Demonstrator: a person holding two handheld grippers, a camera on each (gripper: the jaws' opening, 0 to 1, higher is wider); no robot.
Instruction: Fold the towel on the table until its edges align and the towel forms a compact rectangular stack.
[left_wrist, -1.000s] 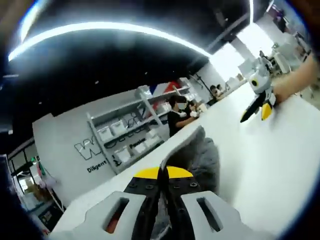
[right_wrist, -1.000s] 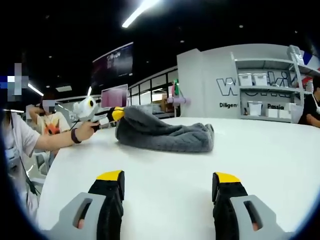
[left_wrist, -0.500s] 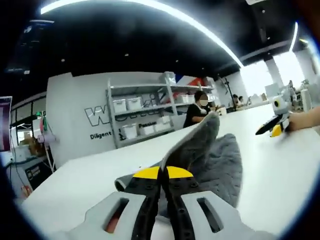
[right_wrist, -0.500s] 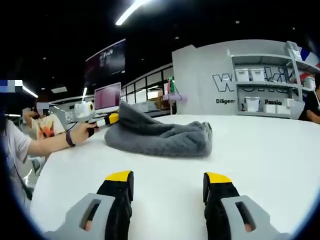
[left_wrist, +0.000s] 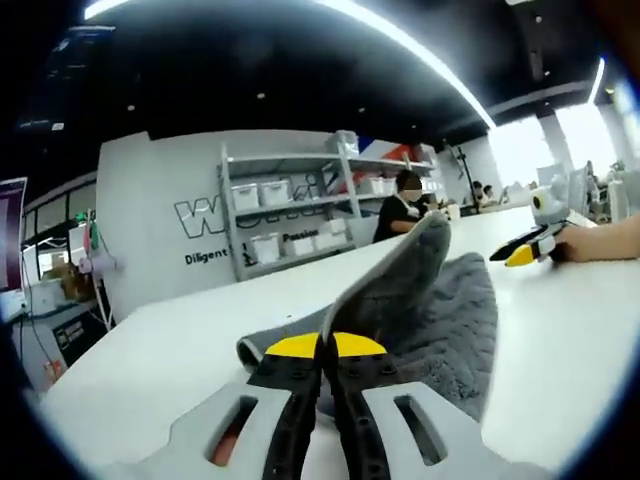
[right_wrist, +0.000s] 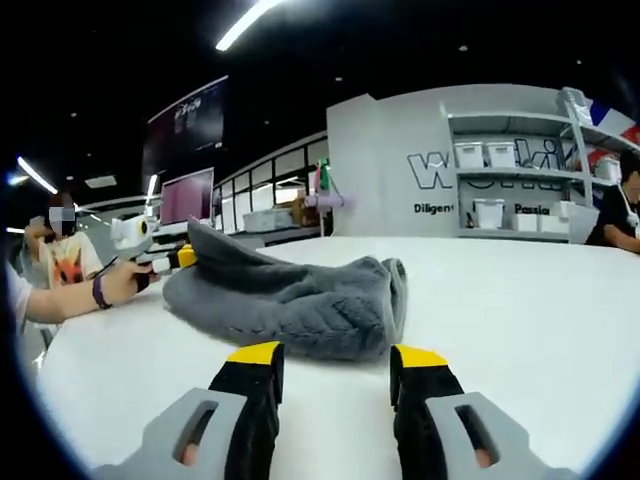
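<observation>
A white table (right_wrist: 520, 300) spreads across both views, with a grey wall (left_wrist: 170, 190) bearing large letters behind it and a shelf (left_wrist: 300, 215) of white bins against that wall. On the table lies the grey towel (right_wrist: 290, 300), bunched in a loose heap, with one corner lifted up off the pile. In the left gripper view that raised corner runs up from between the jaws of the left gripper (left_wrist: 326, 350), which are pressed together on the cloth, so the towel (left_wrist: 440, 310) hangs from the pinch and slopes down to the tabletop. In the right gripper view the right gripper (right_wrist: 330, 362) sits low over the table just in front of the near edge of the towel, its yellow-tipped jaws spread apart with nothing between them. The left gripper (right_wrist: 160, 260) also shows there at the far left end of the towel, held by a hand (right_wrist: 115, 285) with a dark wristband.
</observation>
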